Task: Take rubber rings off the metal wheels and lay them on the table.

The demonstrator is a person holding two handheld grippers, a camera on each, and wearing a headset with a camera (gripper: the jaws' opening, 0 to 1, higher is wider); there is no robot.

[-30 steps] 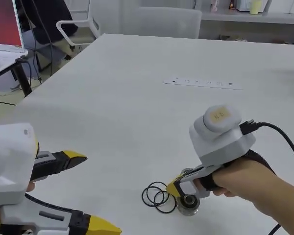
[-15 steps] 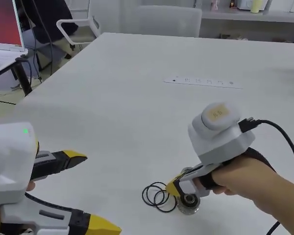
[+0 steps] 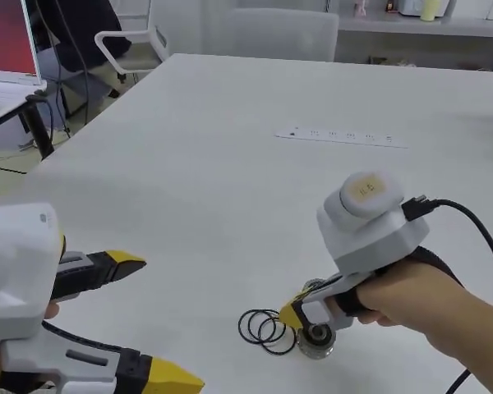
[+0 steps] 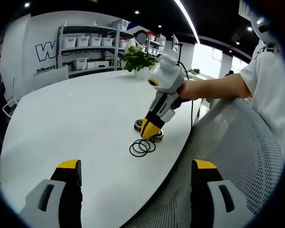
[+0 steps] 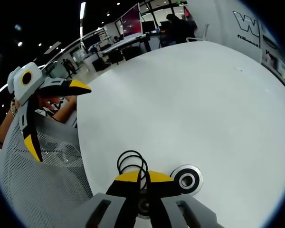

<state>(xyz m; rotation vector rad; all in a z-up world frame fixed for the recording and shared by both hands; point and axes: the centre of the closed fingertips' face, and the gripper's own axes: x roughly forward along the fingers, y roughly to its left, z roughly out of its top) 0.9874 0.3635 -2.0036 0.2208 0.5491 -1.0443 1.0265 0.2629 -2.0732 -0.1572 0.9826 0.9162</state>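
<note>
Three thin black rubber rings lie overlapping on the white table. My right gripper is down at them, jaws shut, and the nearest ring runs in between its tips. One metal wheel lies flat just under and right of that gripper. In the right gripper view a wheel sits right of the tips and another under the jaws. My left gripper hovers open at the near left, nothing in it. The left gripper view has the rings and the right gripper ahead.
A flat power strip lies mid-table. An empty chair stands at the far edge. A red screen stands to the left. The table's near edge is close to the rings. A potted plant stands far off.
</note>
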